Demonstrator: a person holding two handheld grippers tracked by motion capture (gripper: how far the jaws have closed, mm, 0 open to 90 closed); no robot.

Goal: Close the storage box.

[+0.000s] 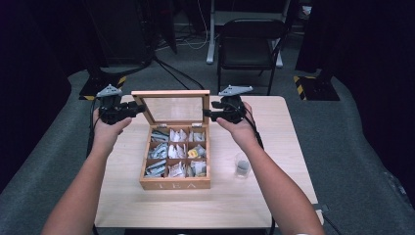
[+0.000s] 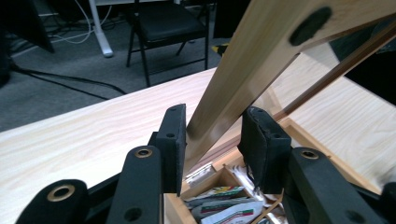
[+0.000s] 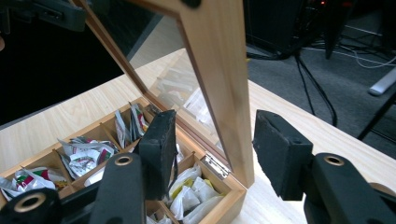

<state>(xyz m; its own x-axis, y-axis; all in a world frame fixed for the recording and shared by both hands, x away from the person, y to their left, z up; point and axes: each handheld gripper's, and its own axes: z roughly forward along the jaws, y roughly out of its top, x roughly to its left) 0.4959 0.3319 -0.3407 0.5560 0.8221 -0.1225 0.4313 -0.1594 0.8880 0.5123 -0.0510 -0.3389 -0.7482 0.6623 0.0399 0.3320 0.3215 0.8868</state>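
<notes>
A wooden tea box (image 1: pixel 174 183) stands on the table with its glass-paned lid (image 1: pixel 170 93) raised upright. Several compartments hold tea bags (image 1: pixel 176 152). My left gripper (image 1: pixel 131 111) is at the lid's left rail; in the left gripper view its jaws (image 2: pixel 214 140) press both sides of the lid frame (image 2: pixel 261 60). My right gripper (image 1: pixel 215 114) is at the lid's right rail. In the right gripper view its jaws (image 3: pixel 219 154) stand apart astride the lid frame (image 3: pixel 224 93), with a gap on the left side.
A small glass cup (image 1: pixel 242 167) stands on the table (image 1: pixel 161 208) right of the box, beside the right forearm. A black folding chair (image 1: pixel 249 46) stands behind the table, and cables lie on the floor.
</notes>
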